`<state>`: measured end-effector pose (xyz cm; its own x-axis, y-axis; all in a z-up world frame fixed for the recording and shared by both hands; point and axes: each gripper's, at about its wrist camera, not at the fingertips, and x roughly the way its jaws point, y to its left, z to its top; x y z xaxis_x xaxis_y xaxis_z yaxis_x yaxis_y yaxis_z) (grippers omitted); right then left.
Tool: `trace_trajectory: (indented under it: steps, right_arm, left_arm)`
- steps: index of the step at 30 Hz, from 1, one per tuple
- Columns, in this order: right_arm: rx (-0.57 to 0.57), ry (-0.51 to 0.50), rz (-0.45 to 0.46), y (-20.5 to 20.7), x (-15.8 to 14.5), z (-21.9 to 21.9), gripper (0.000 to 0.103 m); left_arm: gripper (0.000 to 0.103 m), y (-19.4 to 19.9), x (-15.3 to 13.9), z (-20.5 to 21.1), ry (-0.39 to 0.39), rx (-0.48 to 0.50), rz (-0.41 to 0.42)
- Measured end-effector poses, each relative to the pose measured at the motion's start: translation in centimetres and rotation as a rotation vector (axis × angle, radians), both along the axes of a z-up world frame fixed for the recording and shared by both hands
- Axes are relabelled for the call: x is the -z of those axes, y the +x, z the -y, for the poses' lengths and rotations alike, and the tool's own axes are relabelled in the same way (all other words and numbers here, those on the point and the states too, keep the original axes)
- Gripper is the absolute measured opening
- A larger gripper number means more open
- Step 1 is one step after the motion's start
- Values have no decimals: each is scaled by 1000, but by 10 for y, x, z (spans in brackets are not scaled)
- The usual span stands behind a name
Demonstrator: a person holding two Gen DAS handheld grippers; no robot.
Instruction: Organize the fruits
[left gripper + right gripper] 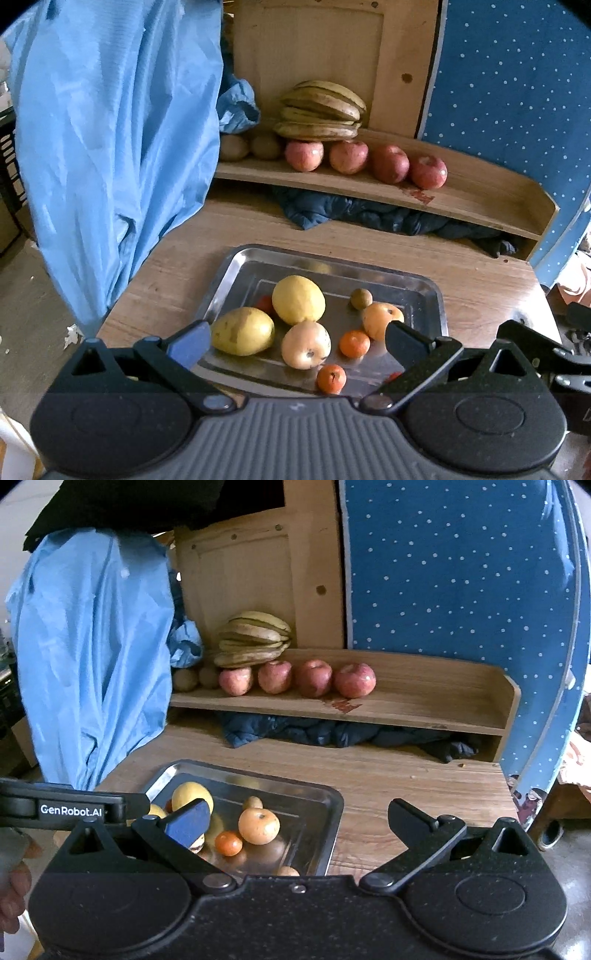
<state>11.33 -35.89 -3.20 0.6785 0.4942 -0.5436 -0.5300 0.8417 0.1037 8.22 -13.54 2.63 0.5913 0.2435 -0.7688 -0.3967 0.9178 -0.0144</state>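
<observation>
Left wrist view: your left gripper [297, 334] stands wide, empty, over the steel tray [236, 269]. Lower it straight around the pale apple [306, 344], clear of the mandarin [354, 343]. Right gripper [298, 821] also spread, empty.

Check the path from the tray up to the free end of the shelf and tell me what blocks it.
Nothing visible blocks it. Bare tabletop lies between the tray and the shelf, whose right end past the last red apple is free. Both grippers' jaws are open and hold nothing.
</observation>
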Motion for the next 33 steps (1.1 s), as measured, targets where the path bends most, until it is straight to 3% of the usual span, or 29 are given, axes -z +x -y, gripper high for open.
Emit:
trace_trajectory:
  steps: [10, 17, 33]
  right_arm:
    - [-42, 9, 8, -2, 3, 5, 102]
    - [-32, 9, 6, -7, 2, 5, 102]
    - [104, 46, 47, -36, -5, -3, 102]
  left_arm:
    - [103, -13, 1, 1, -7, -62, -4]
    - [103, -19, -4, -9, -15, -72, 36]
    - [103, -40, -7, -39, -9, 26, 88]
